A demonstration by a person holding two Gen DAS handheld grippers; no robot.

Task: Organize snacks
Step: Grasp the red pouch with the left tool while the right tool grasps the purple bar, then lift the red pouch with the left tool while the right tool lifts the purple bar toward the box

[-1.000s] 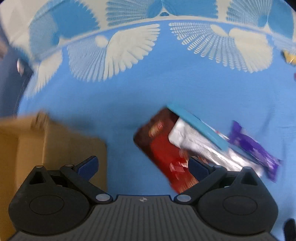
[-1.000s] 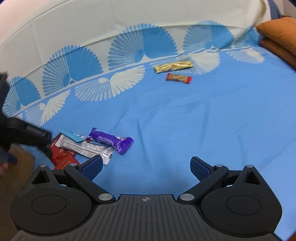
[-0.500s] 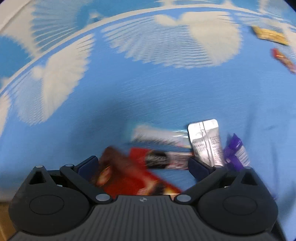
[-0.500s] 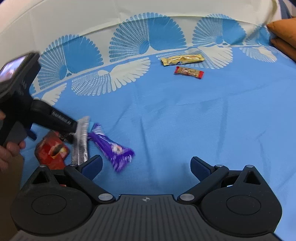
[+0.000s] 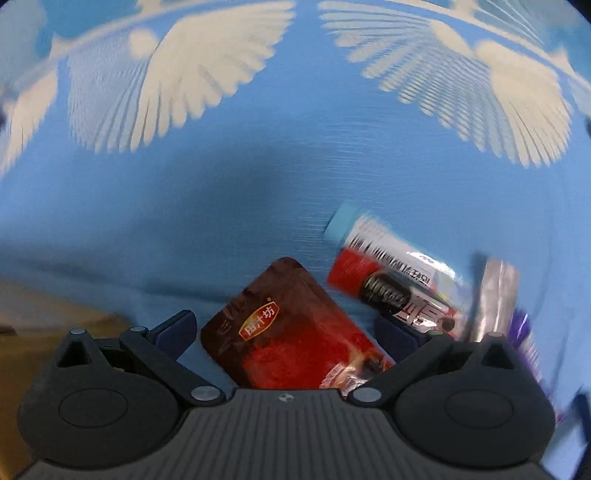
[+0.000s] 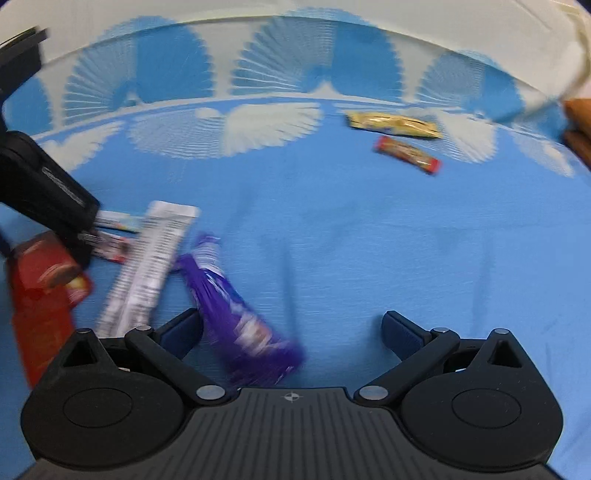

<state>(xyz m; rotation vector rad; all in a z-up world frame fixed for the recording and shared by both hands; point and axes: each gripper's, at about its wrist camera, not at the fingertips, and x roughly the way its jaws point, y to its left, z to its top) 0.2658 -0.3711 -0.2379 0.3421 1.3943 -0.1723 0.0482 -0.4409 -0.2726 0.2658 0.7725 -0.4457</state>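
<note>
Both tongs gape empty; the red pouch (image 5: 295, 328) lies lengthwise between the left tongs (image 5: 284, 328).

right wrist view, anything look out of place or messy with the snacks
Nothing damaged or spilled. The snacks just lie scattered: a gold packet and a small red bar sit far off from the cluster of purple bar, silver packet and red pouch.

A blue cloth (image 6: 369, 229) covers the whole surface, cream feather-fans (image 6: 258, 125) running along its far edge, a plain cream border (image 6: 332, 22) beyond, and orange cushions (image 6: 578, 122) at the right edge.
</note>
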